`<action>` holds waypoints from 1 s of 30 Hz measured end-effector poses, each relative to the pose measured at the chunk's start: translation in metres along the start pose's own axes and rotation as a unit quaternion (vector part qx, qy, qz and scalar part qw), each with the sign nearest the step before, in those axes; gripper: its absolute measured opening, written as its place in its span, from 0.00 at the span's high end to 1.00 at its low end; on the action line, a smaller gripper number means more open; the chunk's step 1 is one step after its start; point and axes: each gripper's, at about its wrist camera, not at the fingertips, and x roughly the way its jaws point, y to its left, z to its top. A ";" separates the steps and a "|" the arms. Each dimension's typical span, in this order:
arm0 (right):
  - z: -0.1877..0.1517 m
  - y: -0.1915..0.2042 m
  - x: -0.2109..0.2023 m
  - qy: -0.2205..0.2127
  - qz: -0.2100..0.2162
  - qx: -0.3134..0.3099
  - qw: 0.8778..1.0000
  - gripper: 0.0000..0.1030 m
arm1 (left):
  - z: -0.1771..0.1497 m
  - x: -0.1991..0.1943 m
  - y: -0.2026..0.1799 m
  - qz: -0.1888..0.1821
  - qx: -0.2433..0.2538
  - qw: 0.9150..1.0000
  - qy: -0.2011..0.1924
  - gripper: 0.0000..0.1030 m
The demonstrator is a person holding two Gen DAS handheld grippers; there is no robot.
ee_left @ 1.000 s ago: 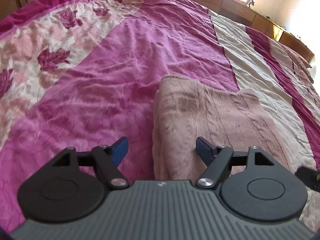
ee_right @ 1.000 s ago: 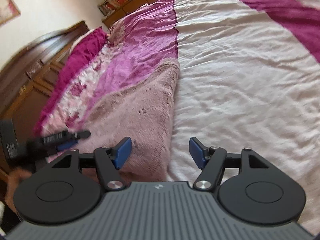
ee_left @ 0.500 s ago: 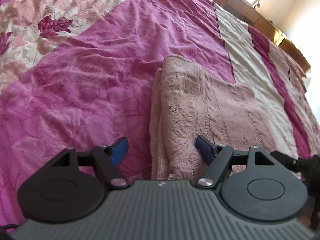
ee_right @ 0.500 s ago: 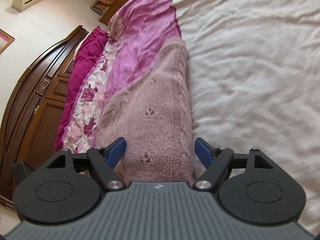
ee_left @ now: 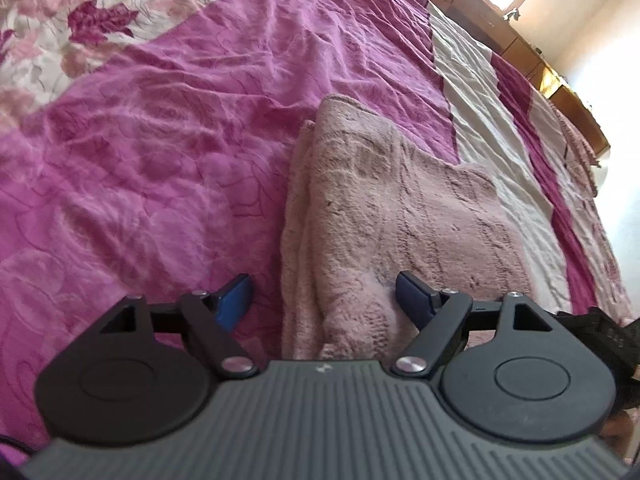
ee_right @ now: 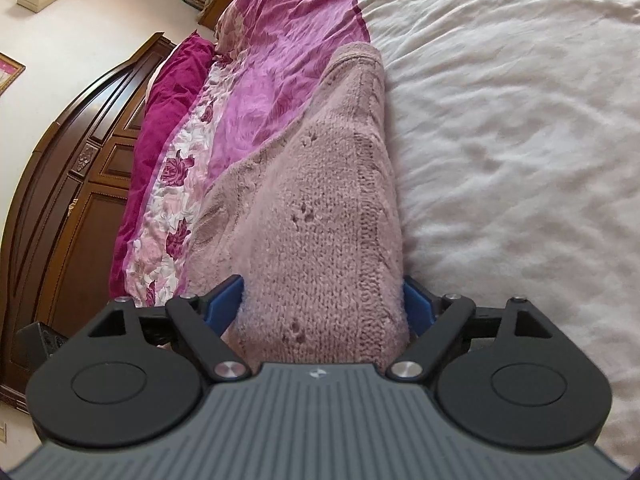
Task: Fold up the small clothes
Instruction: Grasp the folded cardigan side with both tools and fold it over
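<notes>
A dusty pink knitted garment [ee_left: 400,208] lies folded on the bed, partly on the magenta stripe and partly on the white one. My left gripper [ee_left: 324,296] is open, its blue pads either side of the garment's near left corner. In the right wrist view the same garment [ee_right: 320,200] runs away from me. My right gripper [ee_right: 322,300] is open with the near right corner of the knit between its pads. The right gripper's black body shows at the right edge of the left wrist view [ee_left: 600,332].
The bedspread has a magenta stripe [ee_left: 160,160], a floral band [ee_right: 168,200] and a white stripe [ee_right: 500,120]. A dark wooden headboard [ee_right: 68,208] stands at the left. A wooden ledge [ee_left: 520,44] runs along the far side under a window.
Both grippers have moved forward and down onto the garment's near edge. Its two near corners now sit between the open pads. The garment has not moved.
</notes>
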 end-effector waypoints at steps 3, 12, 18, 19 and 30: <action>0.001 0.000 0.004 0.001 0.000 -0.003 1.000 0.14 | -0.002 0.002 -0.002 -0.009 0.001 1.000 0.004 0.23; 0.001 -0.001 0.007 -0.006 0.005 -0.003 1.000 0.14 | -0.003 0.011 0.001 -0.034 -0.016 0.999 0.012 0.26; 0.004 -0.009 0.004 -0.010 0.029 0.025 0.999 0.14 | -0.002 0.014 0.001 -0.058 -0.036 0.997 0.026 0.47; 0.005 -0.009 0.004 -0.010 0.028 0.026 0.999 0.20 | -0.002 0.013 0.002 -0.061 -0.039 0.997 0.025 0.53; 0.029 0.035 -0.032 -0.023 0.008 -0.022 0.999 0.49 | 0.007 -0.010 -0.005 -0.128 -0.076 0.989 0.015 0.64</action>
